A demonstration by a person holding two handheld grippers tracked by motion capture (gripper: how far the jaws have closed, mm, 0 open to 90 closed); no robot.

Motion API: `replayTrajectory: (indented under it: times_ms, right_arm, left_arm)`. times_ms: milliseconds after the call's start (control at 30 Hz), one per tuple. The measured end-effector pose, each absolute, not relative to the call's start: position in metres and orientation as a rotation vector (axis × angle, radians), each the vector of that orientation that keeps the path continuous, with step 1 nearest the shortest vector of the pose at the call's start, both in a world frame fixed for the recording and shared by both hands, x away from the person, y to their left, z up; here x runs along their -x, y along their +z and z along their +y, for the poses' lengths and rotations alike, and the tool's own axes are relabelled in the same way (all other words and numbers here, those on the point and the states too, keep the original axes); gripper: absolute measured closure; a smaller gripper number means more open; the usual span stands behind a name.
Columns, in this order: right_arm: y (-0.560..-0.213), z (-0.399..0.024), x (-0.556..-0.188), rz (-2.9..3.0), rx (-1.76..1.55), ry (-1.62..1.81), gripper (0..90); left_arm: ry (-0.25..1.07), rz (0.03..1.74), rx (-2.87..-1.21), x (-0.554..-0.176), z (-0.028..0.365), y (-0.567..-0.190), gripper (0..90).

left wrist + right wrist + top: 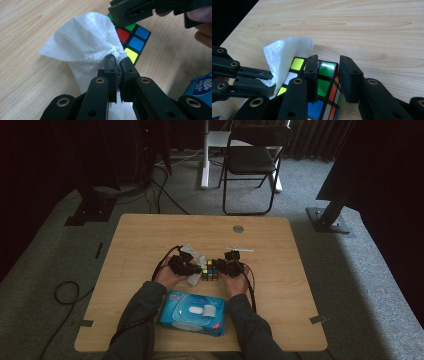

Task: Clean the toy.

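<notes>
Left gripper [117, 62] was clamped on a bunched white wipe [87, 42], pressed against the Rubik's cube [324, 85]. Right gripper [328, 75] gripped the cube's corner. Cube sat mid-table, just beyond the blue wipes pack [192, 312].

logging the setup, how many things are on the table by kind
puzzle cube: 1
white wipe: 1
blue wipes pack: 1
small white item beyond the cube, too small to identify: 1
total: 4
</notes>
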State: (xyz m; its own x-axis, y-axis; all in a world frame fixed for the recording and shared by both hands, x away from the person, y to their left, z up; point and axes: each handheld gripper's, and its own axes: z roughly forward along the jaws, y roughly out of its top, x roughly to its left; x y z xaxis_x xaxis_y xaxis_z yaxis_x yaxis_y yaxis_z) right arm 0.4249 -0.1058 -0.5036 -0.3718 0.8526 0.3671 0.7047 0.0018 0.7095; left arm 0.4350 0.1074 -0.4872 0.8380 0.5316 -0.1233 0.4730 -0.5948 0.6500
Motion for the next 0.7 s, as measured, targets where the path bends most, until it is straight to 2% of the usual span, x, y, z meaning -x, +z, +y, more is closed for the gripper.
replayTrajectory:
  times_ms: [233,700]
  right_arm:
    - [-0.504,-0.106,-0.425,2.095,-1.655,1.307,69.5]
    - [-0.504,-0.106,-0.425,2.098,-1.652,1.309,69.6]
  left_arm:
    - [0.122,0.758,-2.34,-0.438,0.107,-0.493,86.0]
    - [0.07,0.769,-2.389,-0.446,0.103,-0.509,86.2]
